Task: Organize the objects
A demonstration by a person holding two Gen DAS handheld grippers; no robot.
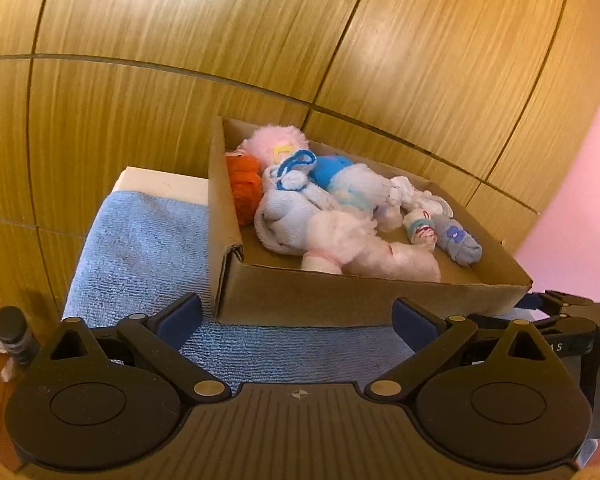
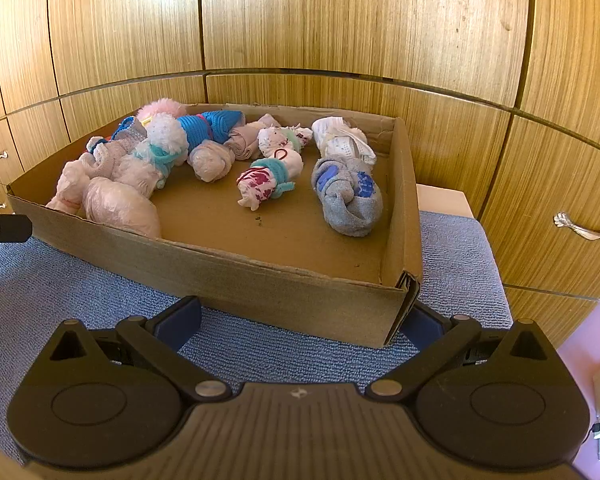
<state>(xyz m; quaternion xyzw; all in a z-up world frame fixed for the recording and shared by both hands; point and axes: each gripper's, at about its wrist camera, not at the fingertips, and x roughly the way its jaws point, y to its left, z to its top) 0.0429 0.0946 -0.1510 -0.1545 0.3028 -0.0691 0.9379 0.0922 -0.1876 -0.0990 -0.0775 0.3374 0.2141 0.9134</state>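
The left gripper [image 1: 296, 320] is hanging released before the shallow brown cardboard box [image 1: 340, 300] sitting on a blue terry towel [image 1: 140, 248]. Rolled socks [image 2: 140, 160] are crowding its left side; bare floor is showing near the right wall. The right gripper [image 2: 300, 320] is gaping empty by the near-right corner.

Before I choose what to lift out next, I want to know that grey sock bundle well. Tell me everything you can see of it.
The grey sock bundle is soft knit fabric rolled and knotted into a lumpy ball, with blue-purple printed patches on its upper folds. It lies on the floor of the cardboard box, towards the box's right side, apart from the right wall. A white sock bundle lies just behind it, seemingly touching. The patterned teal-banded roll lies to its left, apart. Neither gripper touches it.
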